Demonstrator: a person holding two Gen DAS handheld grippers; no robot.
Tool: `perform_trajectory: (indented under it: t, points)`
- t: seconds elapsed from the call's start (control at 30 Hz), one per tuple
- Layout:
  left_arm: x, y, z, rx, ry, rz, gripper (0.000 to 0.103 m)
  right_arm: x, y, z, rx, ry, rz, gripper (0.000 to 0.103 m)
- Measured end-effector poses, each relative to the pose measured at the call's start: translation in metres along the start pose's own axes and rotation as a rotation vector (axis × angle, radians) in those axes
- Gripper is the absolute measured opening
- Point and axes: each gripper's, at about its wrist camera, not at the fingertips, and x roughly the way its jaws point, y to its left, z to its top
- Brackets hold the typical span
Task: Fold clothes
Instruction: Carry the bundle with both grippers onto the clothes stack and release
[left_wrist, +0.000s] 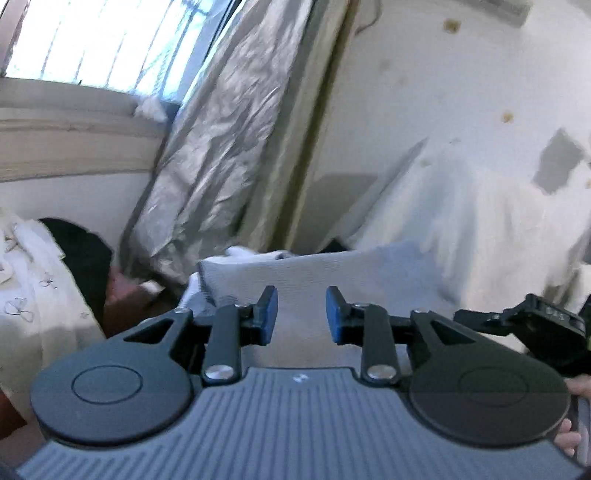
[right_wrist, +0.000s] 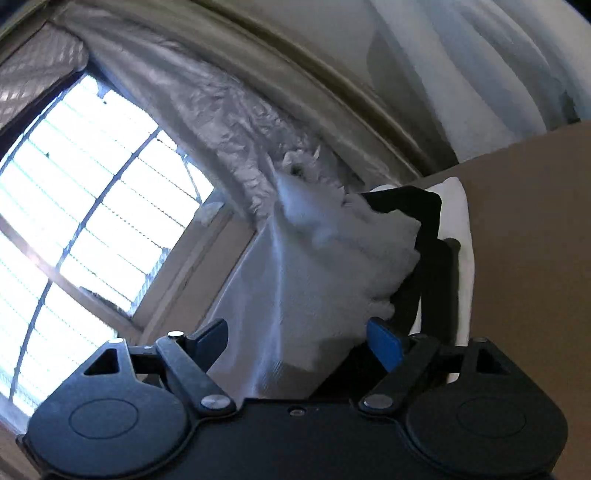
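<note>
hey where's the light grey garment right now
In the left wrist view the light grey garment lies straight ahead of the left gripper, whose jaws stand apart over it, with the silvery curtain behind.

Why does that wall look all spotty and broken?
The white wall in the left wrist view has brownish spots and a grey patch where the paint seems gone. The silver curtain by the window is badly crumpled too.

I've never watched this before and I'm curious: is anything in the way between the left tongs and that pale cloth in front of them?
Nothing visible blocks them. The left tongs stand open right over the pale cloth, with only cloth showing in the gap. The right tongs sit off to the side, not in the path.
</note>
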Motion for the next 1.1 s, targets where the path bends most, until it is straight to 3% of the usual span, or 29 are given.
perform_trajectory:
  t: [0.07,0.17,0.2,0.27,0.3,0.37,0.47,0.57,0.63,0.7,0.73,0.8,0.87,0.9,0.97,1.0,1.03,1.1]
  points:
    - [0.020,0.009,0.003,-0.006,0.037,0.022,0.028,0.017,-0.004,0.007,0.018,-0.020,-0.065,0.089]
    - [0.037,0.009,0.001,0.013,0.103,0.028,0.028,0.023,0.011,0.023,-0.157,-0.126,-0.141,0.045]
    - [0.038,0.009,-0.001,0.008,0.110,0.017,0.028,0.024,0.027,0.026,-0.294,-0.162,-0.152,0.042]
    - [0.039,0.006,-0.010,0.048,0.122,0.032,0.028,0.027,0.054,0.025,-0.529,-0.213,-0.166,0.041]
    - [0.038,0.003,-0.015,0.078,0.123,0.043,0.028,0.031,0.058,0.027,-0.585,-0.207,-0.176,0.041]
    - [0.038,-0.004,-0.026,0.143,0.119,0.061,0.028,0.046,0.045,0.037,-0.563,-0.153,-0.243,0.045]
    - [0.040,-0.008,-0.030,0.162,0.124,0.045,0.028,0.057,0.015,0.045,-0.437,-0.119,-0.307,0.066]
    - [0.036,-0.013,-0.027,0.179,0.131,0.040,0.028,0.048,0.006,0.051,-0.359,-0.128,-0.299,0.066]
    - [0.024,-0.020,-0.024,0.202,0.117,0.059,0.029,0.025,0.010,0.049,-0.354,-0.203,-0.327,0.065]
    - [0.011,-0.030,-0.019,0.258,0.053,0.038,0.036,-0.009,0.022,0.035,-0.464,-0.412,-0.348,0.065]
    - [0.007,-0.035,-0.017,0.290,0.029,0.024,0.044,-0.022,0.033,0.028,-0.537,-0.499,-0.349,0.066]
    - [0.006,-0.042,-0.011,0.322,0.020,0.007,0.048,-0.019,0.046,0.027,-0.654,-0.414,-0.269,0.064]
    - [0.017,-0.042,-0.006,0.305,0.065,0.006,0.048,-0.014,0.057,0.027,-0.761,-0.324,-0.198,0.063]
    - [0.028,-0.036,-0.006,0.271,0.114,0.023,0.048,-0.003,0.055,0.028,-0.781,-0.262,-0.205,0.063]
    - [0.054,-0.018,-0.009,0.191,0.220,0.052,0.047,0.019,0.040,0.035,-0.758,-0.144,-0.238,0.063]
    - [0.062,-0.009,-0.014,0.180,0.231,0.049,0.047,0.031,0.030,0.040,-0.725,-0.086,-0.261,0.064]
    - [0.064,-0.009,-0.018,0.218,0.226,0.062,0.047,0.041,0.019,0.044,-0.695,-0.038,-0.279,0.064]
    - [0.067,-0.013,-0.026,0.311,0.213,0.098,0.047,0.044,0.004,0.043,-0.672,-0.026,-0.266,0.064]
